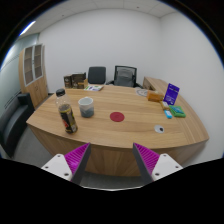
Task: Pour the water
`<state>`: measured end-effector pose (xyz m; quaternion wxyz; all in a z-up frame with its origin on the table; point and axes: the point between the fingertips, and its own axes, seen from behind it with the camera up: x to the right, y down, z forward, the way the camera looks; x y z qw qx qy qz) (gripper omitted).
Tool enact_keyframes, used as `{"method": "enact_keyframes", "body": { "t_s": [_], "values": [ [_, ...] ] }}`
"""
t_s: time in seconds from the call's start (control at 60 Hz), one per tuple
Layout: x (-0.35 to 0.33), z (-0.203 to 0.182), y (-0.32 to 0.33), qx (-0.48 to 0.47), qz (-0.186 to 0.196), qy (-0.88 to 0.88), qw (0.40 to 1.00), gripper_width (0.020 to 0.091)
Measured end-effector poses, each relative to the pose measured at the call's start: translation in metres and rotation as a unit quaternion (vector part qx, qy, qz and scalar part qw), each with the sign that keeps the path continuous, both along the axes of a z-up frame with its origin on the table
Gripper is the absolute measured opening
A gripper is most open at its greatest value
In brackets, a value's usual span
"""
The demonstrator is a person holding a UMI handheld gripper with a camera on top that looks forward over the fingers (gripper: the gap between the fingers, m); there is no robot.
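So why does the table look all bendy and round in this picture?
In the gripper view, the wide-angle lens curves straight lines: the wooden table bulges like a bowl, and the walls lean inward. Ceiling lights leave soft pale glare on the tabletop. The purple-padded fingers stand apart, open and empty, well short of the dark bottle and the white cup.

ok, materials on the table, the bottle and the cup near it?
Table: looks like wood or wood-look laminate, light tan with a smooth, faintly shiny top. Bottle: dark body with a pale cap, probably clear plastic or glass; too small to tell which. Cup: pale and see-through looking, likely plastic. The gripper jaws are open, well short of all three.
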<state>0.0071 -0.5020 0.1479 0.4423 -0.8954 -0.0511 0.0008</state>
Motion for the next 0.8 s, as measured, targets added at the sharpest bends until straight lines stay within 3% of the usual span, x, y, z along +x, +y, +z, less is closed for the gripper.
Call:
{"method": "enact_keyframes", "body": {
  "t_s": [0.1, 0.317, 0.55, 0.617, 0.717, 0.8],
  "values": [
    [-0.069, -0.021, 0.012, -0.007, 0.012, 0.016, 1.000, 0.0857],
    [-0.202, -0.050, 0.082, 0.026, -0.005, 0.057, 0.998, 0.0862],
    [-0.232, -0.070, 0.169, 0.076, -0.060, 0.055, 0.994, 0.0851],
    [-0.231, -0.077, 0.185, 0.085, -0.064, 0.054, 0.993, 0.0779],
    [-0.225, -0.086, 0.202, 0.093, -0.069, 0.046, 0.992, 0.0557],
    [-0.225, -0.083, 0.203, 0.106, -0.070, 0.037, 0.991, 0.0533]
  ]
}}
